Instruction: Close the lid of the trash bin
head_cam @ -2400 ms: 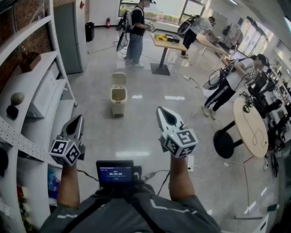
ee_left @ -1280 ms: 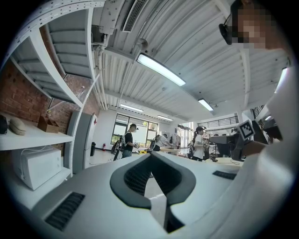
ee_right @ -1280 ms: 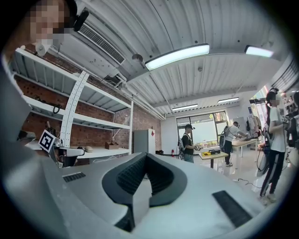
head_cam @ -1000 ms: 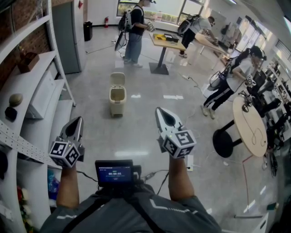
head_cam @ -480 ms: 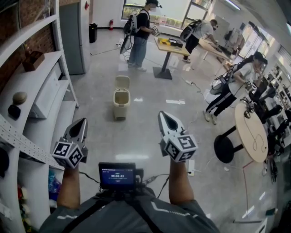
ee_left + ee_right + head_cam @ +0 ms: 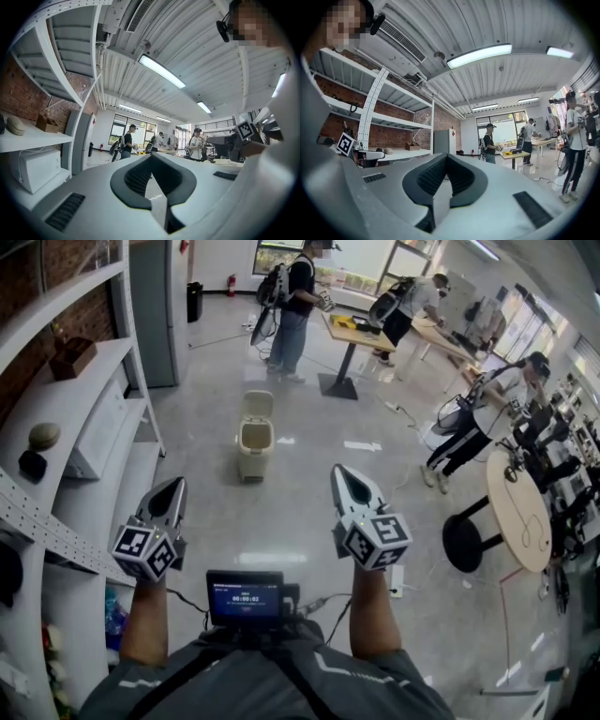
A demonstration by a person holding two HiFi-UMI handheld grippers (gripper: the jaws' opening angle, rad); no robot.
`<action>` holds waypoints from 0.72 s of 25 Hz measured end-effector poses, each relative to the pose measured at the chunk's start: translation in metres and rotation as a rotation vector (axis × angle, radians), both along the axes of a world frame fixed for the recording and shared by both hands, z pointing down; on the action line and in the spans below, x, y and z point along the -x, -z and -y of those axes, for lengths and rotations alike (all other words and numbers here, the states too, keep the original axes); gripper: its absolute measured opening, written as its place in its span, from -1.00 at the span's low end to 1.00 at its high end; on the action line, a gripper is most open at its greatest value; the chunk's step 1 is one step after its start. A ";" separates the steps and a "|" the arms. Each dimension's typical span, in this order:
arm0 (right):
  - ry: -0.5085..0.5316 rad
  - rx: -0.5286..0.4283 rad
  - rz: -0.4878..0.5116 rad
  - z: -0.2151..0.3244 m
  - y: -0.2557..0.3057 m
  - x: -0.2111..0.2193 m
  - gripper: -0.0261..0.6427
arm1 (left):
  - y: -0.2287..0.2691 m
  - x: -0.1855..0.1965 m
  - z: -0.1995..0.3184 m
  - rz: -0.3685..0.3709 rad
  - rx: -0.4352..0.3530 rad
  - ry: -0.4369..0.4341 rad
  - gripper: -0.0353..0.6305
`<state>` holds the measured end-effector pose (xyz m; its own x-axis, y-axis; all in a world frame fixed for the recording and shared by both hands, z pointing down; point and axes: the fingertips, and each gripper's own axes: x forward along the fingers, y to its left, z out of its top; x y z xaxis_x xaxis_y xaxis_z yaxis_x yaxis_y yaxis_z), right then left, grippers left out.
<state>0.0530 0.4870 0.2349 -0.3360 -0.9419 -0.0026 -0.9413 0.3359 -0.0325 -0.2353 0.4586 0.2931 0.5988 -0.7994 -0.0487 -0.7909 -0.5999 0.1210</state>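
Slightly rightward is where the trash bin (image 6: 254, 451) has drifted in the head view since a moment ago. It stands well ahead on the glossy grey floor (image 6: 281, 521), its lid (image 6: 259, 405) tipped up and back, mouth open. The left gripper (image 6: 174, 486) and right gripper (image 6: 342, 474) are held low near the body, each with jaws closed tip to tip on nothing. Bare floor lies between them and the bin. Shelving (image 6: 66, 427) lines the left edge; a round table (image 6: 517, 507) and stool (image 6: 464, 535) stand right. A person (image 6: 298, 296) works at a desk (image 6: 361, 332) beyond.
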 end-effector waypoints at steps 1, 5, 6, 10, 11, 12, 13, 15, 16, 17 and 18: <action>-0.003 0.002 -0.001 0.001 -0.001 0.003 -0.89 | -0.001 0.003 0.001 0.000 0.001 -0.003 -0.91; -0.020 0.007 -0.005 0.001 -0.003 0.015 -0.89 | -0.006 0.012 0.005 -0.004 0.003 -0.021 -0.91; -0.023 0.007 -0.005 0.001 -0.003 0.018 -0.89 | -0.007 0.014 0.006 -0.003 0.001 -0.027 -0.91; -0.029 0.003 -0.003 0.001 -0.002 0.030 -0.89 | -0.006 0.021 0.009 -0.001 -0.007 -0.046 -0.91; -0.028 0.006 -0.004 0.002 -0.002 0.032 -0.89 | -0.007 0.022 0.009 -0.003 -0.005 -0.049 -0.91; -0.028 0.009 -0.006 0.002 -0.003 0.034 -0.89 | -0.008 0.023 0.010 -0.006 -0.002 -0.049 -0.91; -0.028 0.011 -0.007 0.004 -0.004 0.035 -0.89 | -0.010 0.023 0.012 -0.008 0.002 -0.050 -0.91; -0.029 0.012 -0.005 0.009 -0.006 0.036 -0.89 | -0.014 0.024 0.016 -0.009 0.007 -0.050 -0.91; -0.027 0.011 -0.001 0.013 -0.007 0.037 -0.89 | -0.015 0.025 0.019 -0.008 0.010 -0.048 -0.91; -0.021 0.012 0.003 0.018 -0.009 0.038 -0.89 | -0.017 0.026 0.022 -0.007 0.012 -0.046 -0.91; -0.012 0.012 0.007 0.023 -0.012 0.038 -0.89 | -0.018 0.026 0.026 -0.005 0.014 -0.043 -0.91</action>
